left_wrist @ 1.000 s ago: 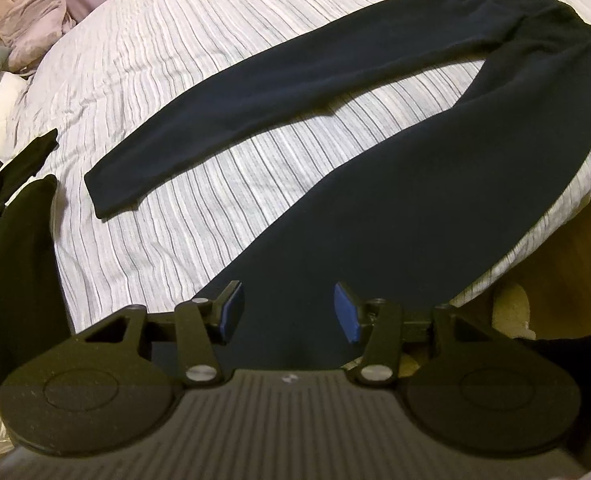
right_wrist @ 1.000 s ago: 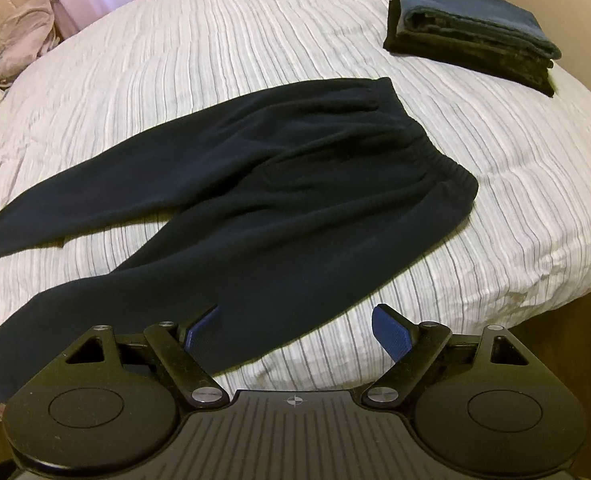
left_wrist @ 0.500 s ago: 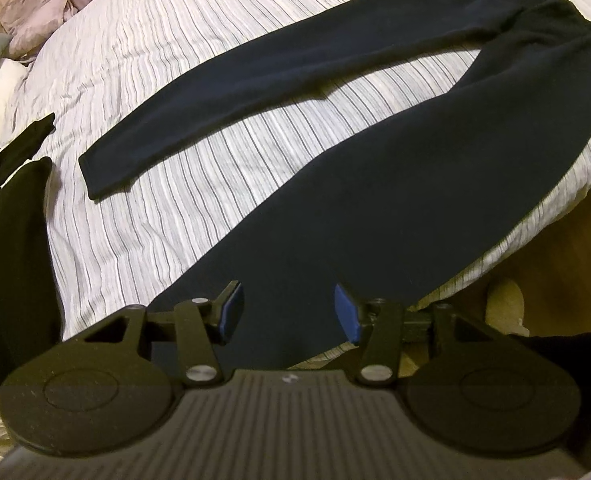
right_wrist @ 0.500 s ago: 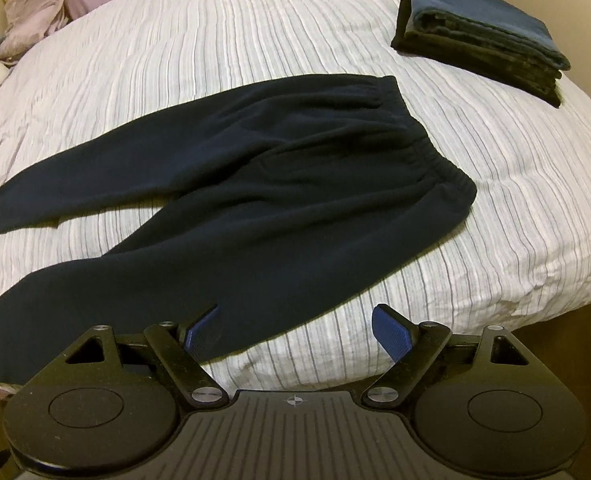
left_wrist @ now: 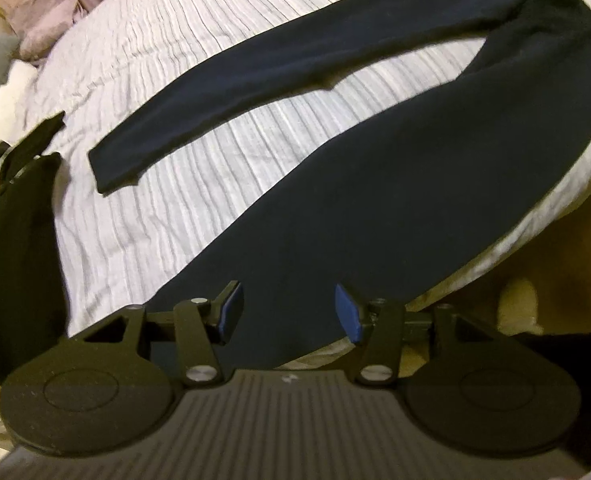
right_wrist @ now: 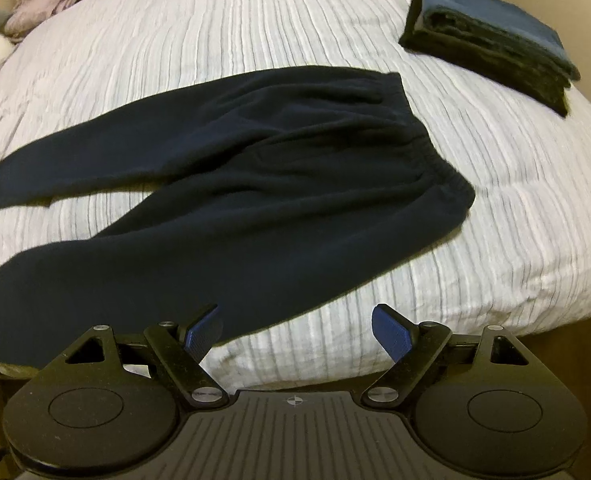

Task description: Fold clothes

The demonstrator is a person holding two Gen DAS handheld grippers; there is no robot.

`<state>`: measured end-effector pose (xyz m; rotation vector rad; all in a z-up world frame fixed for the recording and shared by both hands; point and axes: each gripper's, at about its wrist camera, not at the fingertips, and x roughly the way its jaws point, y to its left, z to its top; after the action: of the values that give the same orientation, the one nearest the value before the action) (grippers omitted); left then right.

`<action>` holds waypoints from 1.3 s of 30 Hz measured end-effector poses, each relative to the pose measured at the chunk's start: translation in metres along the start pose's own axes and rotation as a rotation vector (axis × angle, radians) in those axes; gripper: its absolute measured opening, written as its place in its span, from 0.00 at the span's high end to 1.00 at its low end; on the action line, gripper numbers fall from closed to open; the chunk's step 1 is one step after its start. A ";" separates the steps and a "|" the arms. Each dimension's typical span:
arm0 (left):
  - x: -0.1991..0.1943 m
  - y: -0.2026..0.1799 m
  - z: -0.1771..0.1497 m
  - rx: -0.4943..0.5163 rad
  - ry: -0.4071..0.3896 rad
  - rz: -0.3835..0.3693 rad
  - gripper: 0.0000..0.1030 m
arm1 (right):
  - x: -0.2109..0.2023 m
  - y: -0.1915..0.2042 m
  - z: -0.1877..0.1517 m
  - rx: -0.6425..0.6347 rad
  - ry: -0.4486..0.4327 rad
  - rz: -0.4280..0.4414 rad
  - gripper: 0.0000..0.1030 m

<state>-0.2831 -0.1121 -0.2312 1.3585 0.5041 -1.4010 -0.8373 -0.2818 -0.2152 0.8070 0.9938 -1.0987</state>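
Note:
Dark navy sweatpants (right_wrist: 255,184) lie spread flat on a white striped bedspread (right_wrist: 495,208), legs apart, elastic waistband toward the right. In the left wrist view the near leg (left_wrist: 375,216) runs down over the bed's front edge, and the far leg ends in a cuff (left_wrist: 115,164) at the left. My left gripper (left_wrist: 289,312) hovers over the lower end of the near leg, jaws partly apart with nothing pressed between the blue pads. My right gripper (right_wrist: 295,330) stands wide open above the bed's front edge, beside the near leg's thigh, holding nothing.
A folded stack of dark and blue clothes (right_wrist: 491,36) sits at the bed's far right. A black garment pile (left_wrist: 11,232) lies at the left edge. Pinkish cloth (right_wrist: 43,0) is bunched at the far left by the curtain. Brown floor (left_wrist: 555,248) shows below the bed's edge.
The left wrist view has drifted so the near leg's lower end and the bed's front edge show more between the jaws. The right view has rolled slightly. Neither gripper's opening changed.

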 end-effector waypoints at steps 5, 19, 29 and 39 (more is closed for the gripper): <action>0.012 -0.016 -0.033 0.102 0.010 0.064 0.54 | 0.008 0.016 -0.002 -0.210 -0.054 -0.041 0.18; 0.102 -0.043 -0.109 0.510 -0.042 0.236 0.52 | 0.062 0.091 -0.029 -0.668 -0.012 -0.056 0.18; 0.116 -0.040 -0.128 0.768 -0.116 0.229 0.52 | 0.072 0.099 -0.031 -0.638 0.019 -0.082 0.18; 0.122 -0.040 -0.122 0.731 -0.113 0.258 0.57 | 0.078 0.096 -0.041 -0.618 0.035 -0.089 0.18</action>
<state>-0.2373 -0.0407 -0.3865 1.8196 -0.2938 -1.4907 -0.7435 -0.2444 -0.2981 0.2816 1.3164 -0.7800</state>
